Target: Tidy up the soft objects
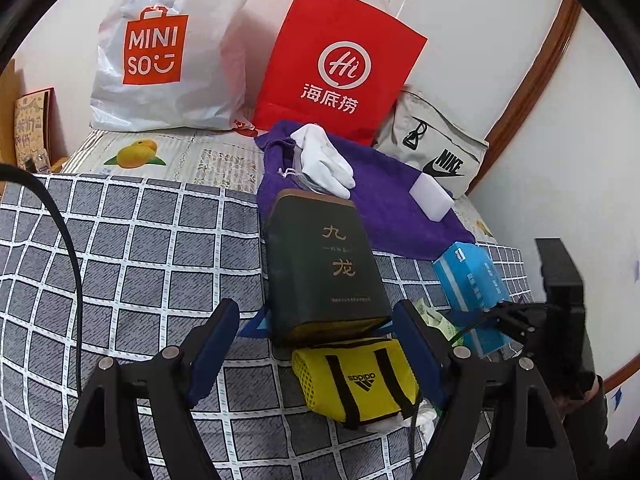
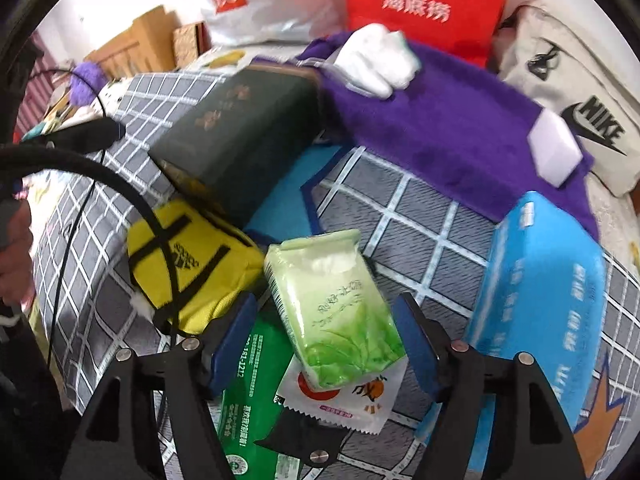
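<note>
Below the right gripper (image 2: pixel 324 340), a green tissue pack (image 2: pixel 332 312) is shown lying on the checked bedspread (image 2: pixel 420 248), its long axis running away from the camera and tilted leftward at the far end. It is flanked by the jaws, which are spread clear of it. The left gripper (image 1: pixel 316 344) is angled downward, its jaws released over a yellow Adidas pouch (image 1: pixel 356 380) beside a dark green box (image 1: pixel 324 264).

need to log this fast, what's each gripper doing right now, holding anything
Left gripper: open, holding nothing; dark box and yellow pouch lie between its jaws.
Right gripper: open, jaws clear of the green tissue pack.
</note>
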{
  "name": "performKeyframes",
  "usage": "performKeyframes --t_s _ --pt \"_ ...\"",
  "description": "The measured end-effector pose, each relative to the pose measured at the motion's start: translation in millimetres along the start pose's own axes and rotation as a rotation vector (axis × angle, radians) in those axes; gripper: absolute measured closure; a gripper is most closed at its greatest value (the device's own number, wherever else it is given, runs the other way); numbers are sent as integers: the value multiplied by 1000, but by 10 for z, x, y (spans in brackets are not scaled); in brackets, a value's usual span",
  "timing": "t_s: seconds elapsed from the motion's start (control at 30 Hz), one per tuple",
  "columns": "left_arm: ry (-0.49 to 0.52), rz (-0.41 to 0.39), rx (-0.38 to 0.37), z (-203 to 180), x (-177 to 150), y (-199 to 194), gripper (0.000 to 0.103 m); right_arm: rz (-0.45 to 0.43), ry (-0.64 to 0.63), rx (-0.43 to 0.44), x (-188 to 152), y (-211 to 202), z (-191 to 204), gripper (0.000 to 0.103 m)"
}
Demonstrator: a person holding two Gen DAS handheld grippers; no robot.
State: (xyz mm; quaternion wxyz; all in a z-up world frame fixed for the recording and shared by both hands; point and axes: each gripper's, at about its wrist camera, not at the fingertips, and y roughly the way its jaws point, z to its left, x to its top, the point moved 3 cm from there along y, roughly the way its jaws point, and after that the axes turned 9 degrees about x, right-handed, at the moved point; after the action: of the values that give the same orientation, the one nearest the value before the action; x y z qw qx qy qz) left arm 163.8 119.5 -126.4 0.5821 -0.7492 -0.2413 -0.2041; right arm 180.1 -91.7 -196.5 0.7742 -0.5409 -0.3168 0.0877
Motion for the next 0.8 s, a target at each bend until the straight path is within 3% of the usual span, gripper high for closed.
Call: performKeyframes --t_s 0.23,0.27,0.3,0.37,0.8 --pt "11 14 8 -53 11 -24 25 28 -26 -13 99 154 -38 27" --pt "16 16 11 -60 8 -26 25 34 -28 -22 107 170 -50 30" --pt "23 18 14 -70 3 -28 25 44 -33 -26 111 190 -45 42" --pt "34 20 19 -83 -7 -37 25 67 -15 -1 108 232 -55 43" --pt "118 69 45 -149 -225 -48 23 -122 74 -10 50 -376 -160 45"
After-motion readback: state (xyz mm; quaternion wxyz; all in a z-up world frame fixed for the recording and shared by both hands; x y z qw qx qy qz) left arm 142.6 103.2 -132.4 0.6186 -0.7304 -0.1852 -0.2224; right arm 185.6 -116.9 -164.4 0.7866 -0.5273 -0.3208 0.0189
